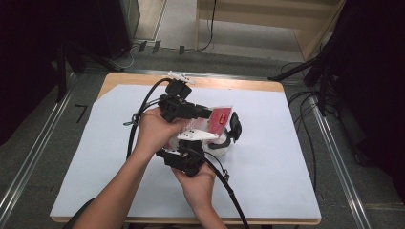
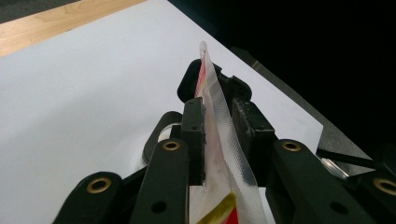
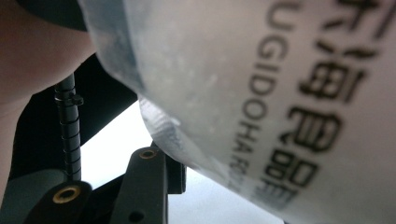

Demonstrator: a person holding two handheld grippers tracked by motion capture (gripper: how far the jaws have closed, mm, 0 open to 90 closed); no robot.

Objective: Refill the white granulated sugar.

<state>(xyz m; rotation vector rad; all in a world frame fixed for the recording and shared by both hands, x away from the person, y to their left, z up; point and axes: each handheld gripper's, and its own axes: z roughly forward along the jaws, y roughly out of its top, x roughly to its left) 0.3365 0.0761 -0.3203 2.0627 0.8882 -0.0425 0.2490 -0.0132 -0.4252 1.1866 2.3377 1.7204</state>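
Standing over the table, a person works both hand-held grippers close together above a white sheet [image 1: 267, 181] that covers most of the wooden tabletop [image 1: 229, 83]. Between the two tools sits a plastic snack packet [image 1: 220, 118], clear along its sealed edge and red on its printed face, held up off the sheet rather than lying on it.

The left gripper [image 2: 219, 135] has its two black jaws closed on the packet: in the left gripper view the crimped, translucent seam [image 2: 229, 140] rises edge-on straight up between the pads, pinched there, with a bit of red and yellow print low down near the jaw roots. Beyond its tips, a black jaw of the other tool shows just past the packet's far edge.

The right gripper [image 1: 231, 136] comes in from the person's near side, its jaws reaching to the packet's right end, above a pale round object [image 1: 222, 148] on the sheet. Its own camera is pressed so near the packet [image 3: 243, 93] that the frosted film and black lettering swamp the picture; one jaw shows beneath the film, apparently touching it, but I cannot tell whether that tool is actually clamped on it or only alongside
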